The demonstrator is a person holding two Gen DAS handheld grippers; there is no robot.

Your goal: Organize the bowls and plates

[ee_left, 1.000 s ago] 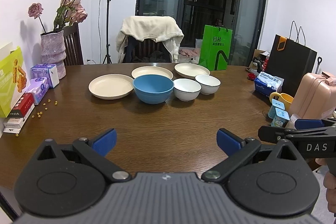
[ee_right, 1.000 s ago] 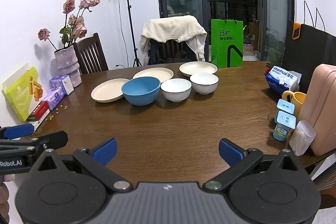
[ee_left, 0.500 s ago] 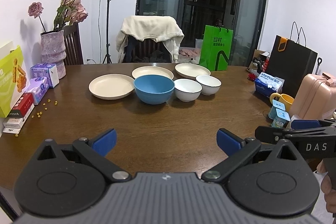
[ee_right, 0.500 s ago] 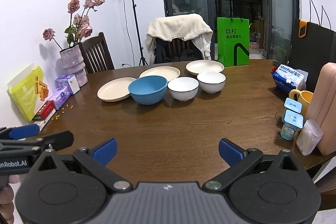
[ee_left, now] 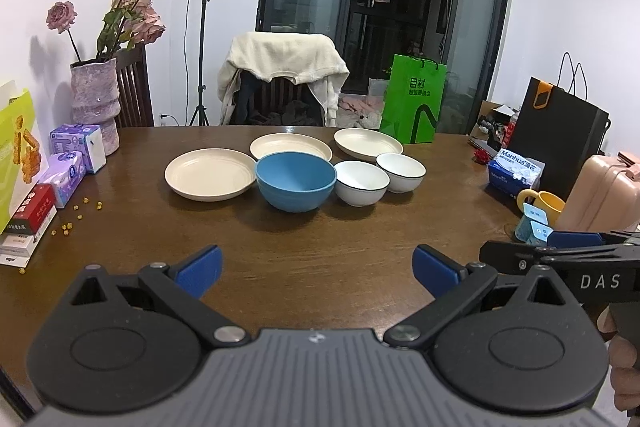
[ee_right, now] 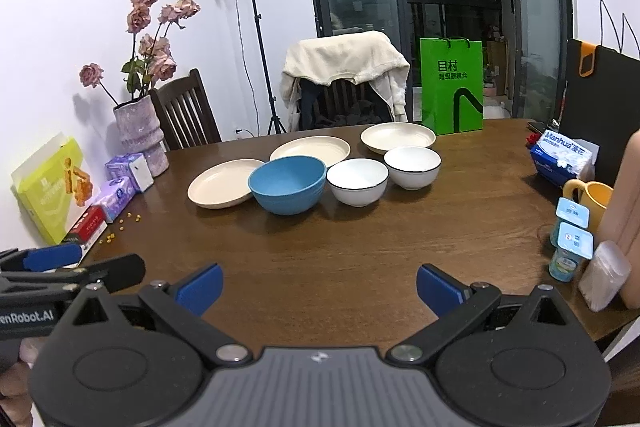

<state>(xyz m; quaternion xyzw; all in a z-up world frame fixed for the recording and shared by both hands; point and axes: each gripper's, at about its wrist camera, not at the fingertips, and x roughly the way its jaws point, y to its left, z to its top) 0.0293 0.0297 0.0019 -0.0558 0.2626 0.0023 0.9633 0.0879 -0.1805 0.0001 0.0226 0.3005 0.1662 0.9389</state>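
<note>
Left tool (ee_left: 316, 269): jaws spread wide, nothing between the blue pads, held over the near edge of the counter (ee_left: 320, 239). Right tool (ee_right: 319, 287): same state, jaws wide apart and empty, also above the near edge. Each tool shows at the side of the other's view; part of a hand (ee_left: 624, 383) is visible at the lower right of the left wrist view.

Dishes sit well beyond both tools, toward the far side of the counter. Front row, left to right: blue bowl (ee_left: 295, 181), white bowl (ee_left: 361, 182) with dark rim, second white bowl (ee_left: 401, 172), each just beside the next. Behind and to the left: three cream plates, left plate (ee_left: 210, 179), middle plate (ee_left: 291, 148), right plate (ee_left: 368, 143). Blue bowl hides part of the middle plate's near rim; contact cannot be told.

Left edge: vase of pink flowers (ee_right: 140, 141), tissue packs (ee_left: 66, 177). Right edge: yellow mug (ee_right: 592, 197). Green bag (ee_right: 451, 91) beyond the far edge
</note>
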